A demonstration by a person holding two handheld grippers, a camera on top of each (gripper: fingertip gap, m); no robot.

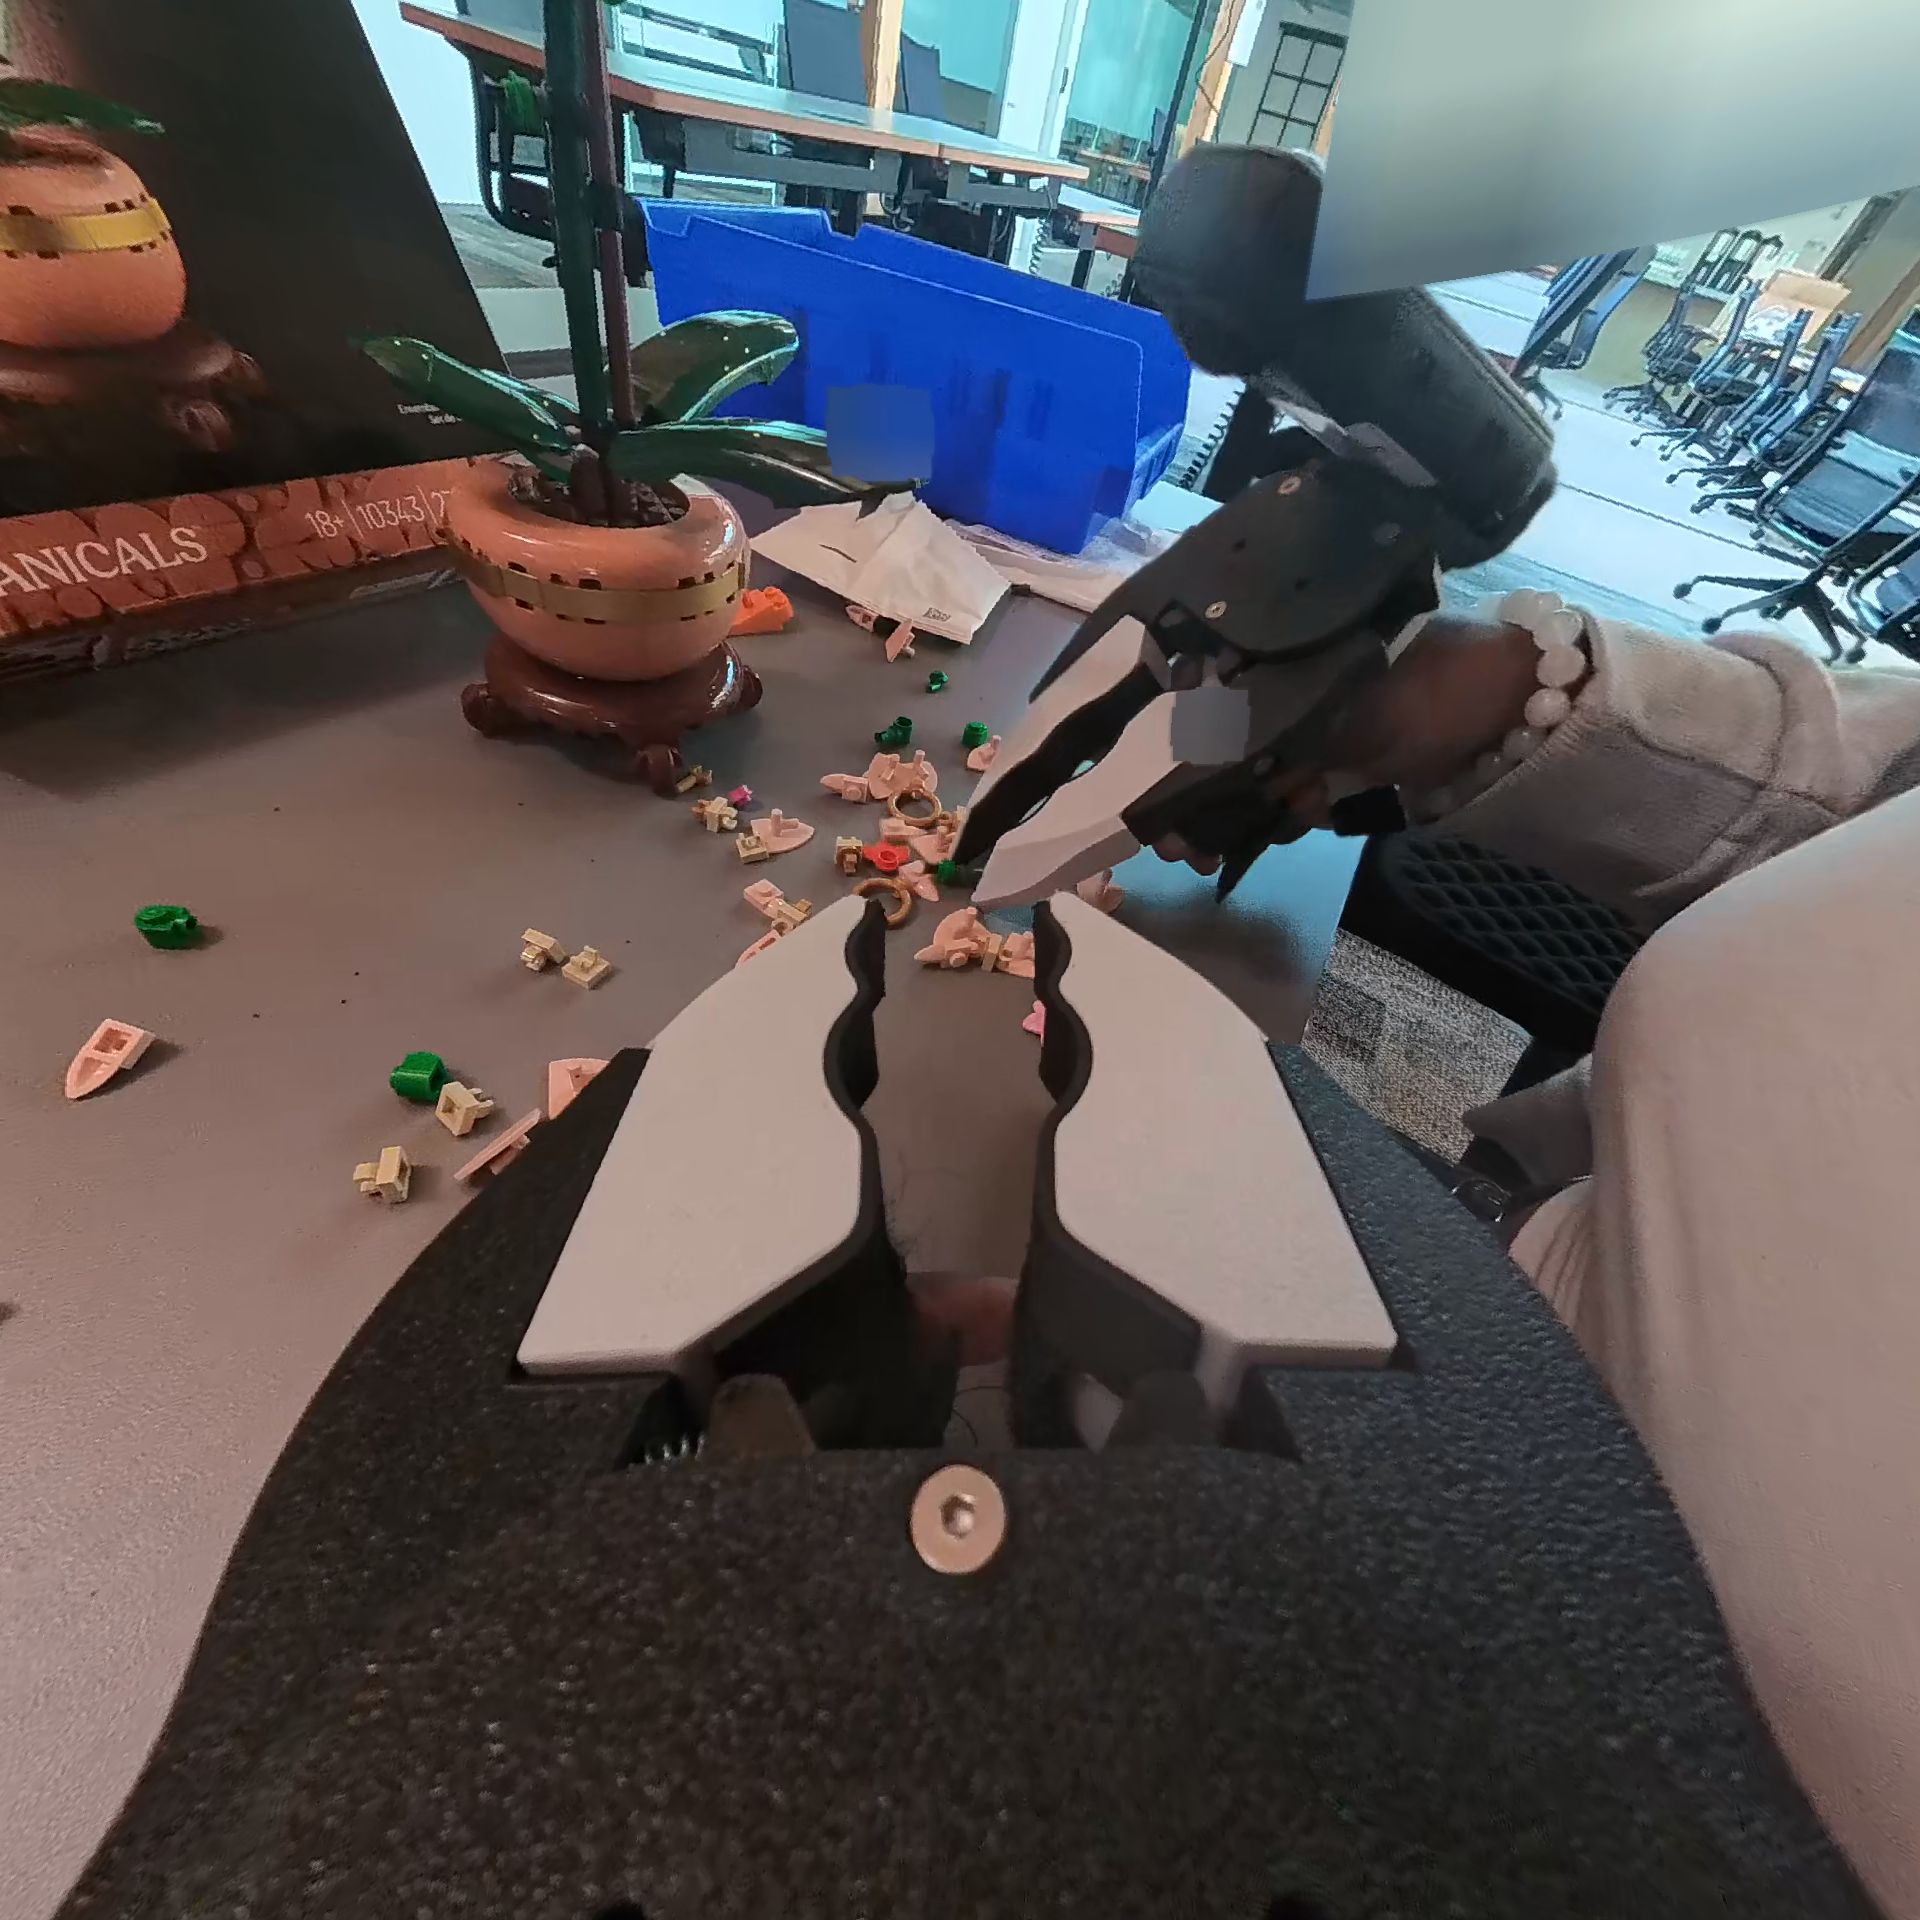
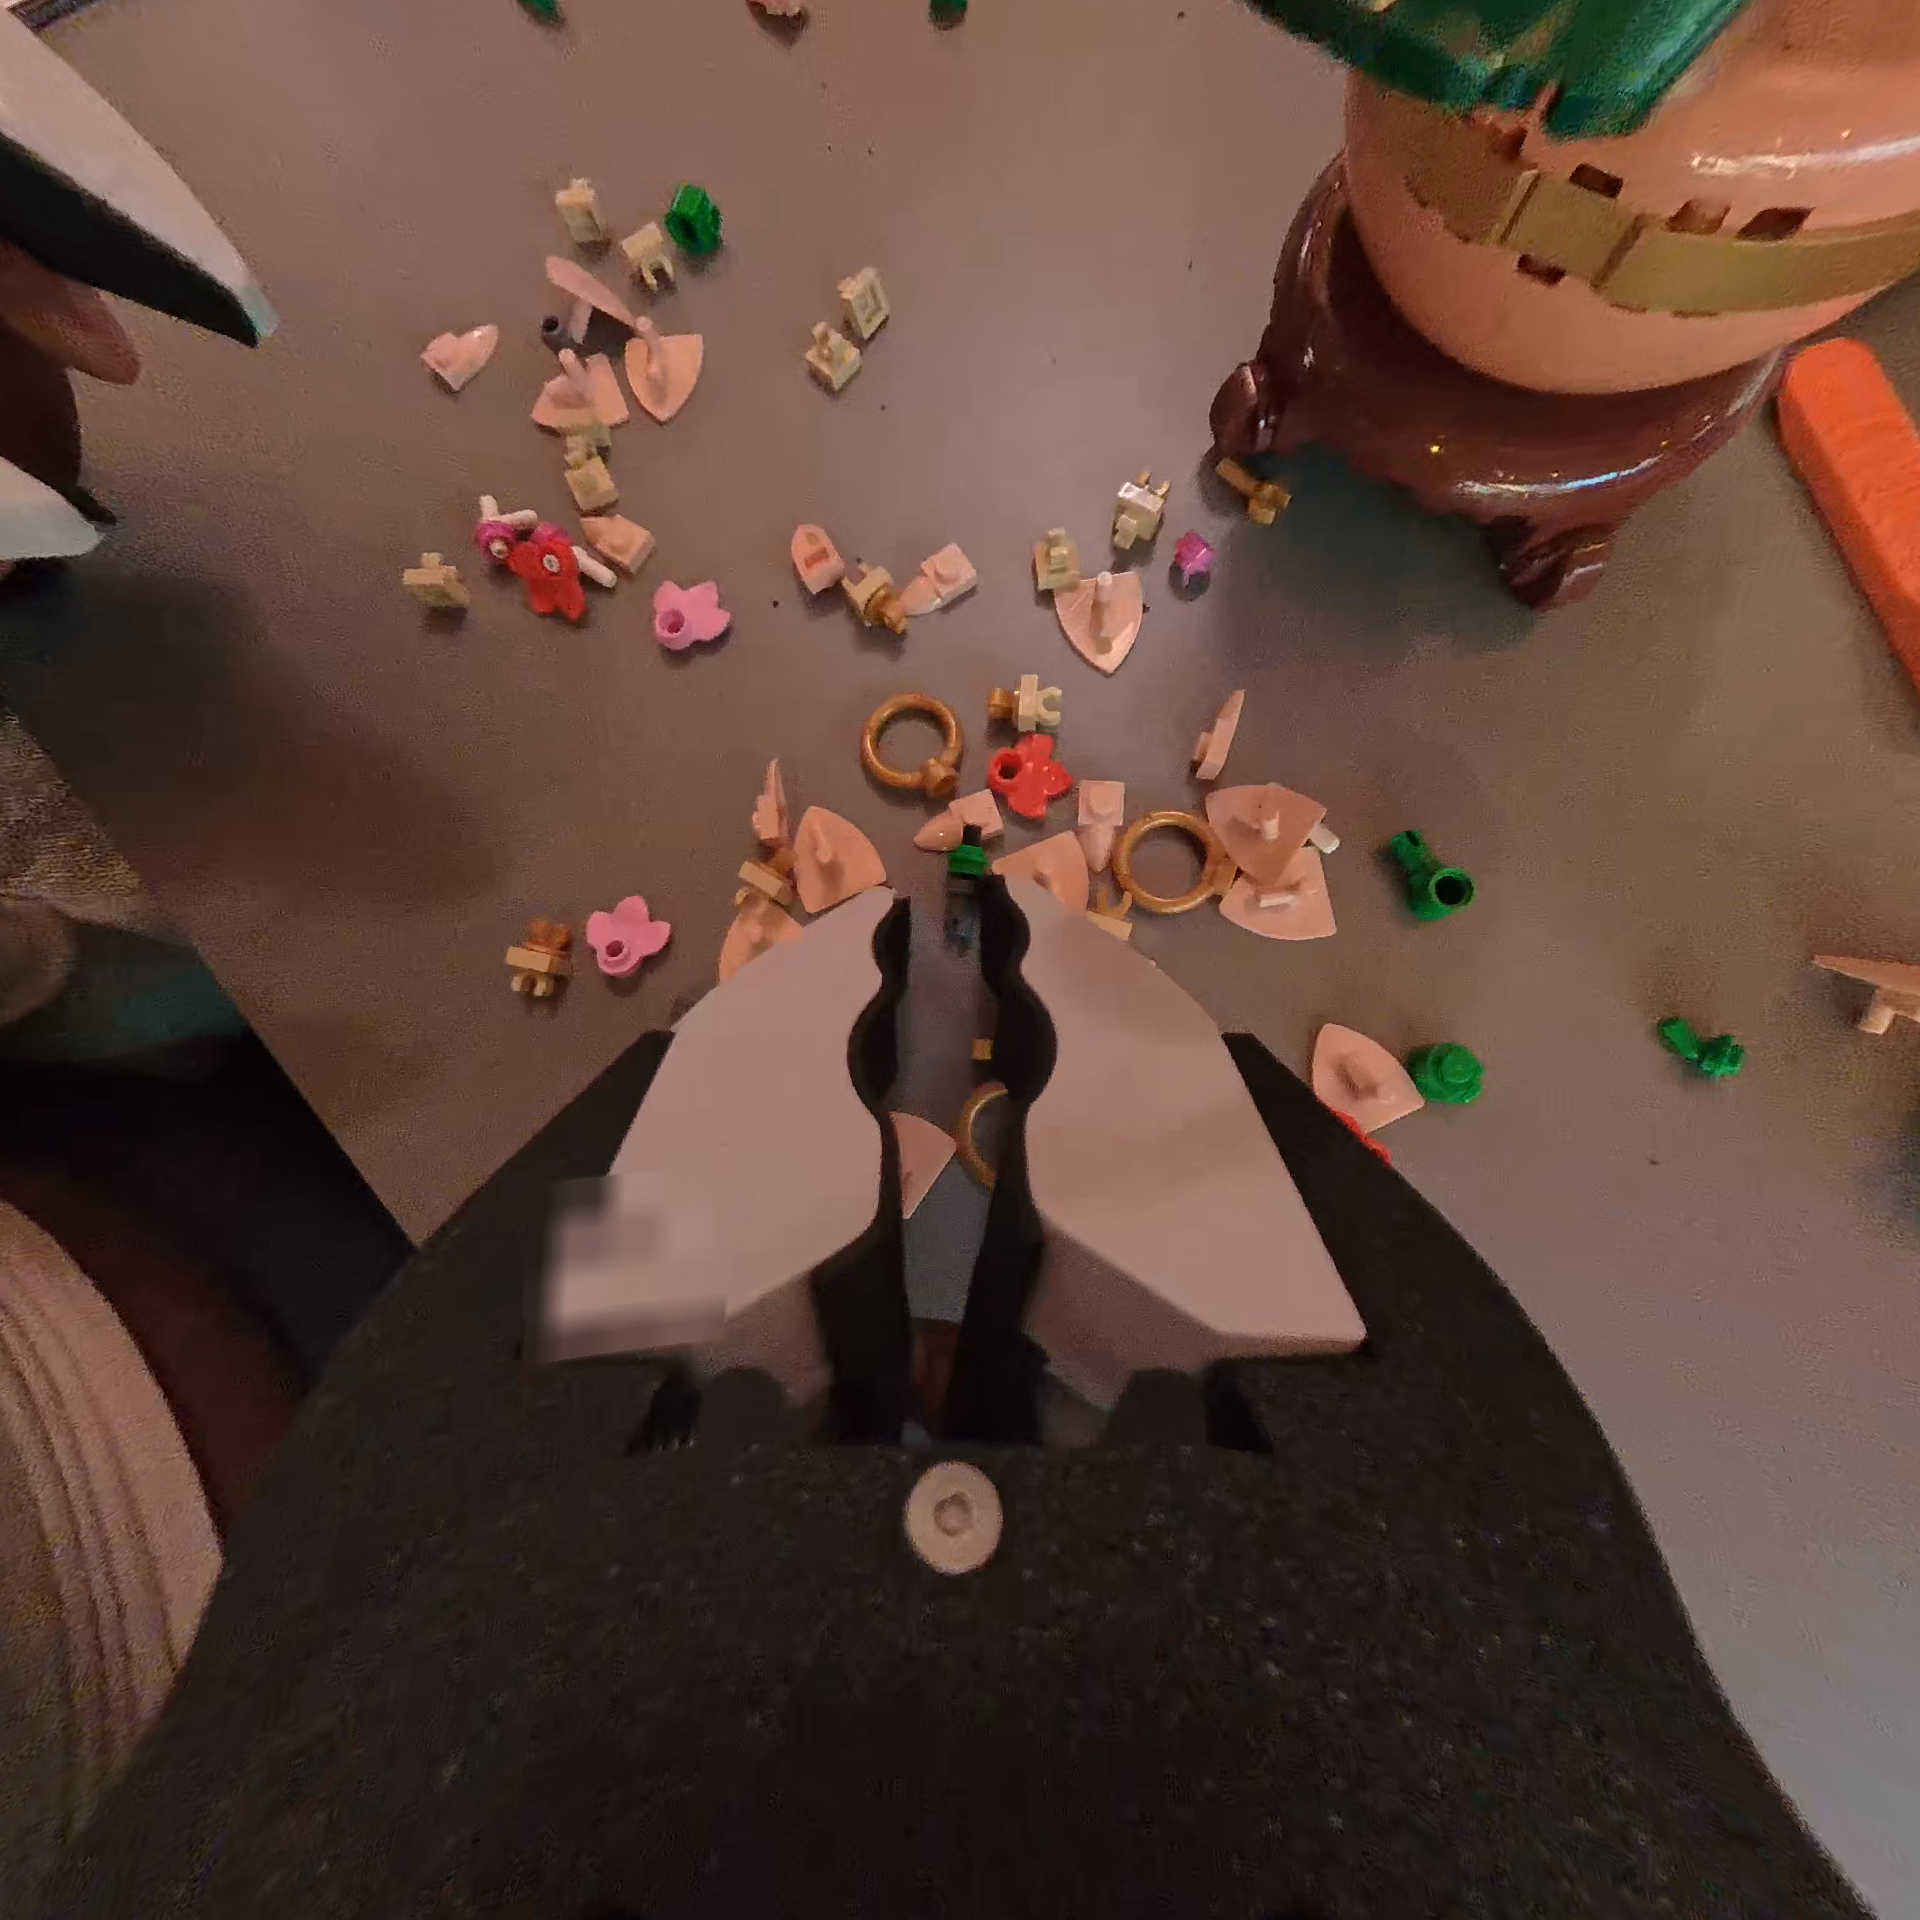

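Note:
Many small toy-brick pieces lie scattered on a grey table (image 1: 270,852): pale pink petals, tan clips, gold rings (image 2: 912,743), red (image 2: 1029,774) and pink flowers (image 2: 627,935), green studs. My right gripper (image 2: 951,899) points down into the pile, its jaws a narrow gap apart around a small green-and-dark piece (image 2: 964,864) without clamping it. In the left wrist view the right gripper (image 1: 971,881) touches down at that green piece (image 1: 950,871). My left gripper (image 1: 956,920) is open and empty, just short of the pile and close to the right gripper's tips.
A brick-built pink plant pot (image 1: 603,582) on a brown stand sits left of the pile and also shows in the right wrist view (image 2: 1558,260). Behind are a dark product box (image 1: 208,312), a blue bin (image 1: 935,343) and white paper (image 1: 894,566). An orange piece (image 2: 1860,488) lies by the pot. The brick-built pink plant pot (image 1: 603,582) lies around 12 cm away from my right fingertips.

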